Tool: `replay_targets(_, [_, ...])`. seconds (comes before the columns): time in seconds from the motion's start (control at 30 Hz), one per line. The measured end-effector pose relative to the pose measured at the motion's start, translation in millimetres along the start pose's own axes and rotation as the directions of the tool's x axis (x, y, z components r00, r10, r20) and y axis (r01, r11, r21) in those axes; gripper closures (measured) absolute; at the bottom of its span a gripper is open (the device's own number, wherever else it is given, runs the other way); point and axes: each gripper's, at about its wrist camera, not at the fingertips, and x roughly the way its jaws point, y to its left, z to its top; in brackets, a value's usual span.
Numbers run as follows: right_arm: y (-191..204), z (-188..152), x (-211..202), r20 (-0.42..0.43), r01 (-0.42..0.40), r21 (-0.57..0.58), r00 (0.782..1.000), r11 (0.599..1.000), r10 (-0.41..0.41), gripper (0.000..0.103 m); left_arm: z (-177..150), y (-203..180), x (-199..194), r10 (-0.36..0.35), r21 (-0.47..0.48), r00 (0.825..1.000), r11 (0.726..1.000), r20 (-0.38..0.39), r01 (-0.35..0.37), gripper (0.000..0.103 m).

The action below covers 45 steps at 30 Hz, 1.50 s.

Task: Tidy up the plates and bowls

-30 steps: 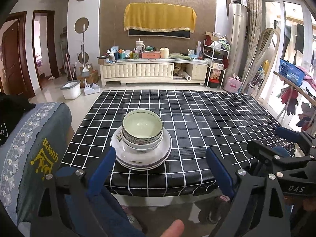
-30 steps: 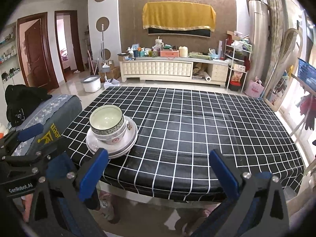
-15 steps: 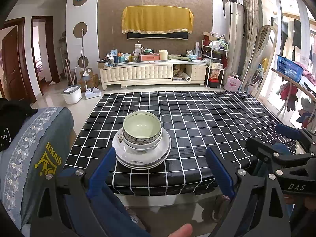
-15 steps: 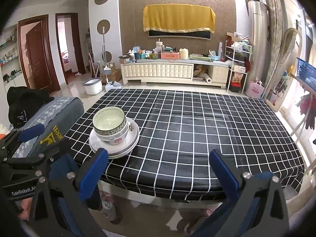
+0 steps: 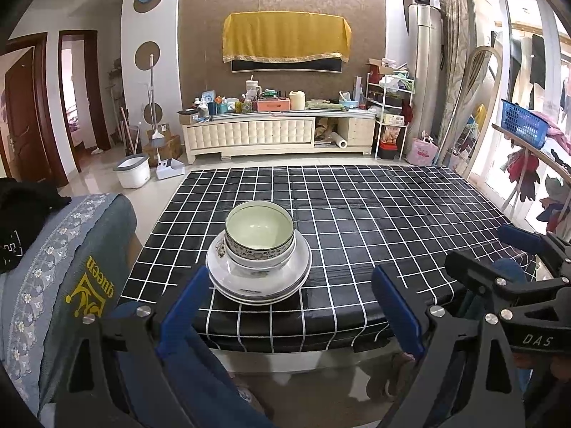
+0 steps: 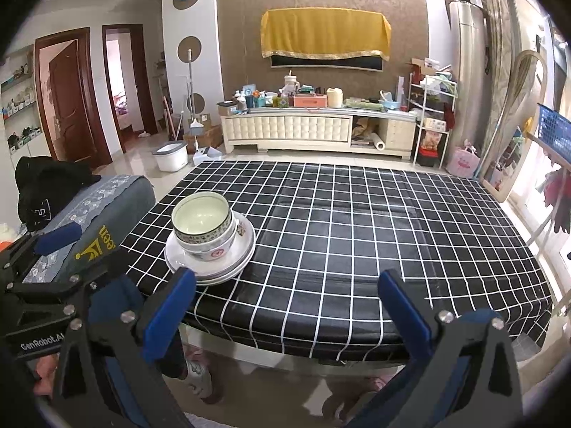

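Left wrist view
Left tongs [image 5: 289, 297]: released, blue fingers spread wide with nothing between the pads, held off the near edge of the tabletop [image 5: 374, 214].
Stacked bowls [image 5: 259, 239]: nested one in another, upright, the top one pale green inside with a patterned band round the rim.
Plates [image 5: 258, 278]: a low white stack under the bowls, near the front left part of the black, white-gridded cloth, just beyond the left blue finger [image 5: 185, 306].
Right tongs [image 5: 514, 260]: seen side-on at the right border, blue fingers apart, over the near right corner of the tabletop, well away from the stack.
Chair back [image 5: 71, 274]: grey-blue cover with a yellow crown print, just left of the tabletop.
TV cabinet [image 5: 271, 135]: cream, against the far wall, its top crowded with small items.

Right wrist view
Right tongs [image 6: 287, 303]: released, fingers wide with nothing between them, short of the near edge of the tabletop [image 6: 392, 221].
Stacked bowls [image 6: 205, 226]: upright on the plates [image 6: 210, 260], at the front left of the tabletop, just beyond the left blue finger [image 6: 167, 314], not touched.
Left tongs [image 6: 57, 246]: at the left border, beside the chair back [image 6: 103, 214], one blue finger clear, its opening hard to judge here.
Right half of the cloth: bare grid.
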Motion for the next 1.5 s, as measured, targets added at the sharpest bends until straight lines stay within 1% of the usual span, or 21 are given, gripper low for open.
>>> replay_targets(1.13, [0.4, -1.0, -7.1, 0.018, 0.003, -0.01, 1.0, 1.0, -0.003, 0.0, 2.4, -3.5, -7.0, 0.001, 0.015, 1.0, 1.0, -0.001, -0.001, 0.012])
replay_targets(1.27, [0.1, -0.8, -6.3, 0.015, 0.002, -0.008, 1.0, 1.0, -0.002, 0.0, 1.4, -1.9, -9.0, -0.008, 0.008, 1.0, 1.0, 0.006, 0.008, 0.012])
replay_targets(1.5, [-0.7, -2.3, -6.0, 0.014, 0.005, -0.005, 1.0, 1.0, -0.005, 0.0, -0.4, -4.2, -9.4, 0.004, 0.018, 1.0, 1.0, -0.001, -0.004, 0.012])
